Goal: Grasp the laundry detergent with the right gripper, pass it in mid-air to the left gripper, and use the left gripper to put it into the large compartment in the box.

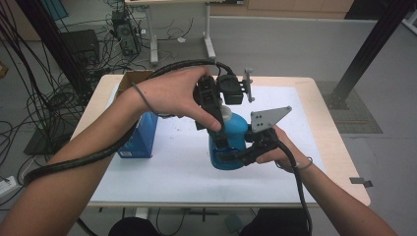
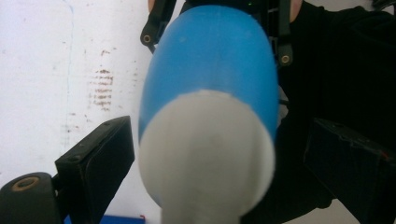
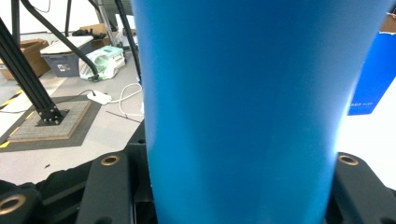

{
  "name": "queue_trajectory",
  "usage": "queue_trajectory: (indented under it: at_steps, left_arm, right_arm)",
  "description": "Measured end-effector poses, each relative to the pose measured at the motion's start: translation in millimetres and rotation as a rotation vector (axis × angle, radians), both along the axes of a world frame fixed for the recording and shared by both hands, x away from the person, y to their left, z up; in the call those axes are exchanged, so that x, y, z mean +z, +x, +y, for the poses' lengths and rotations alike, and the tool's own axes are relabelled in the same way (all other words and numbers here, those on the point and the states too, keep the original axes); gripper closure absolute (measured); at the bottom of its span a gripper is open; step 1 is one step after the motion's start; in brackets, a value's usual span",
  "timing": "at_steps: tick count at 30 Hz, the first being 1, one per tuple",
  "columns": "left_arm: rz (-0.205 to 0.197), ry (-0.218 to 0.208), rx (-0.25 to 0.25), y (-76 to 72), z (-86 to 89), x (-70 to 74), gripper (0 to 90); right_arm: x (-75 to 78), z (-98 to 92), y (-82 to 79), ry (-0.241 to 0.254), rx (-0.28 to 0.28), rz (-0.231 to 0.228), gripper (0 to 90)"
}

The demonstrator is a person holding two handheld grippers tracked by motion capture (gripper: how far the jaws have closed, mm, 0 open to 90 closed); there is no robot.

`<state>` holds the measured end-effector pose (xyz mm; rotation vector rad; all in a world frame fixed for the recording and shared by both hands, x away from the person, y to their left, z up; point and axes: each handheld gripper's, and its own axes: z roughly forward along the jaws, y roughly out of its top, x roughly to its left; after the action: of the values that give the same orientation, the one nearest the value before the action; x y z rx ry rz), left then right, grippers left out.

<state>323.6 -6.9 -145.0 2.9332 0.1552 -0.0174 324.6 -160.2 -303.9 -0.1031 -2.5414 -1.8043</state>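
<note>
We saw a blue plastic bottle with a rounded white cap [image 1: 231, 140] standing upright at the middle of the high view, on the white-covered surface [image 1: 167, 167]. Its long axis ran straight up from the surface.

The right hand-held gripper [image 1: 231, 156] came in from the lower right of that frame and was clenched on the bottle's lower body. In the right gripper view, the blue wall sat between the two black jaws, which pressed against it on either side.

The left hand-held gripper [image 1: 221, 130] came down from the upper left, pointing steeply downward over the bottle's top. In the left gripper view, the white cap [image 2: 205, 154] lay straight ahead and between the jaws, with a clear gap on each side, so we judged this hand-held gripper released and not yet touching the cap.

We judged the coming move to turn on this alignment. The left hand-held gripper's approach ran nearly along the bottle's upright axis, and it was the one nearer the cap. The right one braced the body from the side.

A dark blue cardboard box [image 1: 140, 135] stood at the left of the high view, apart from the bottle.
</note>
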Motion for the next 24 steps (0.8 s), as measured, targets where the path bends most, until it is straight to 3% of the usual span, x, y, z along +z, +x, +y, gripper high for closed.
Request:
queue_trajectory:
  at_steps: [24]
  left_arm:
    - [0.004, -0.004, -0.022, -0.1, -4.8, -0.8, 18.4]
  right_arm:
    - [8.2, 0.7, -4.0, 0.005, 0.02, -0.022, 43.0]
